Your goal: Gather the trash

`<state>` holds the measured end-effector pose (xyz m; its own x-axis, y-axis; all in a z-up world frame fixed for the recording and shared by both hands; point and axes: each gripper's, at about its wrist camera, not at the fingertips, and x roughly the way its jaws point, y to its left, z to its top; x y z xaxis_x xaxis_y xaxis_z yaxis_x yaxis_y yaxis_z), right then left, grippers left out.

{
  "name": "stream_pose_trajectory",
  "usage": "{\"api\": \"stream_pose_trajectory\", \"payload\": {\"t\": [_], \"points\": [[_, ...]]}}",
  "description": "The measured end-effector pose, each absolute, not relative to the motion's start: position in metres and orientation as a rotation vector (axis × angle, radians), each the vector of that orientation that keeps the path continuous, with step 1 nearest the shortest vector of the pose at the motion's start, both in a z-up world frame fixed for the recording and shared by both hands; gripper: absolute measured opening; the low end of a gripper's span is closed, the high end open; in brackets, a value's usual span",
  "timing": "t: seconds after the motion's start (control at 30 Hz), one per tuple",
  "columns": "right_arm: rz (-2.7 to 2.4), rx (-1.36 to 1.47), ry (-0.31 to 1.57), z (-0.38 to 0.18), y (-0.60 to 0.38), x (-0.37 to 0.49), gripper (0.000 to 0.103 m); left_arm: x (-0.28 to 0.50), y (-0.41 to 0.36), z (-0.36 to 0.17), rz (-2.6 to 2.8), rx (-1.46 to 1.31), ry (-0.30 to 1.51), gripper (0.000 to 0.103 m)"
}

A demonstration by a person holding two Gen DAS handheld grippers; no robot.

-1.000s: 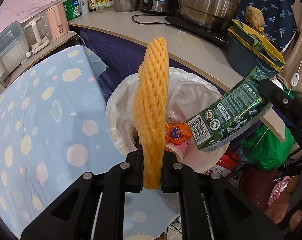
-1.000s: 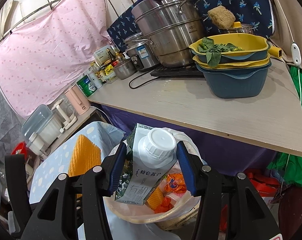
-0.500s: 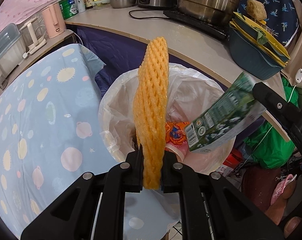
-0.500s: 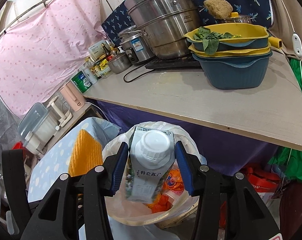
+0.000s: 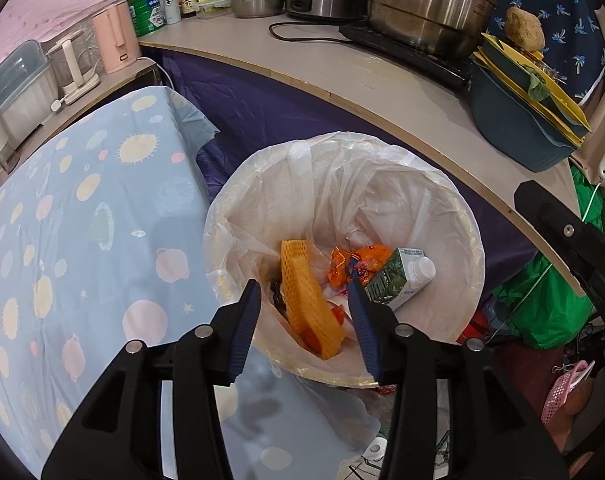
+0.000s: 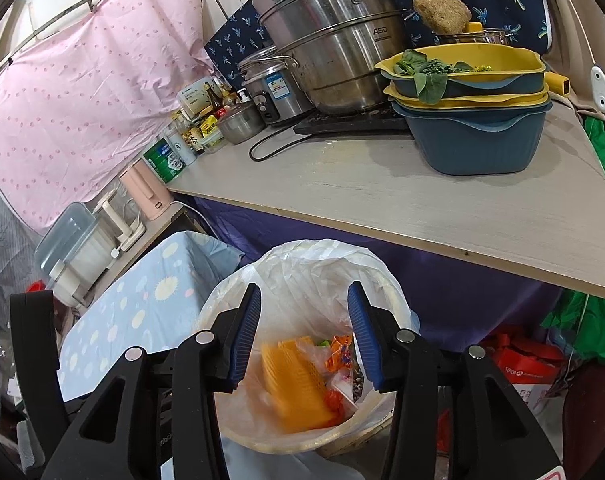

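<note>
The white-lined trash bin [image 5: 476, 240] stands below both grippers. Inside it lie an orange foam net [image 5: 308, 308], a green milk carton [image 5: 396, 280] with a white cap, and an orange wrapper [image 5: 356, 264]. My left gripper [image 5: 302, 292] hangs over the bin's near rim, its jaws opening with nothing between the pads. My right gripper [image 6: 304, 296] is also above the bin [image 6: 302, 260], jaws opening and empty. Seen from the right wrist, the foam net [image 6: 294, 392] is blurred and the carton is hidden.
A blue patterned cloth [image 5: 82, 240] covers a surface left of the bin. Behind it runs a grey counter [image 6: 422, 200] with steel pots [image 6: 334, 60], stacked blue and yellow basins [image 6: 478, 136] and bottles. Green bags [image 5: 542, 304] lie on the floor to the right.
The left gripper has opened and the foam net has dropped into the bin. The right gripper has let go of the carton, which now lies in the bin.
</note>
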<state>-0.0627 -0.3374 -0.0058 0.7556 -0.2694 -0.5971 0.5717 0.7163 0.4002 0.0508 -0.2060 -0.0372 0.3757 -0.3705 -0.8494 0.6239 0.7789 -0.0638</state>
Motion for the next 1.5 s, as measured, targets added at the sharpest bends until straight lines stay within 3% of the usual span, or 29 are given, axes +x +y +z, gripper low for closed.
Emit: {"api": "stream_pose_trajectory", "payload": {"t": [0.1, 0.33, 0.4, 0.63, 1.03, 1.5], "points": [[-0.495, 0.606, 0.531, -0.005, -0.336, -0.064, 0.053, 0.052, -0.203, -0.035, -0.634, 0.28, 0.991, 0.056], [-0.499, 0.583, 0.532, -0.002, -0.327, -0.065, 0.058, 0.053, -0.195, -0.029, -0.625, 0.258, 0.979, 0.06], [-0.499, 0.576, 0.532, -0.001, -0.325, -0.066, 0.059, 0.053, -0.191, -0.027, -0.619, 0.249, 0.974, 0.066], [-0.492, 0.547, 0.54, 0.003, -0.312, -0.067, 0.065, 0.057, -0.173, -0.02, -0.595, 0.218, 0.962, 0.07], [-0.461, 0.482, 0.582, 0.006, -0.279, -0.067, 0.08, 0.051, -0.144, -0.016, -0.531, 0.207, 0.926, 0.087], [-0.481, 0.356, 0.682, 0.018, -0.251, -0.075, 0.085, 0.042, -0.12, -0.009, -0.494, 0.254, 0.944, 0.092]]}}
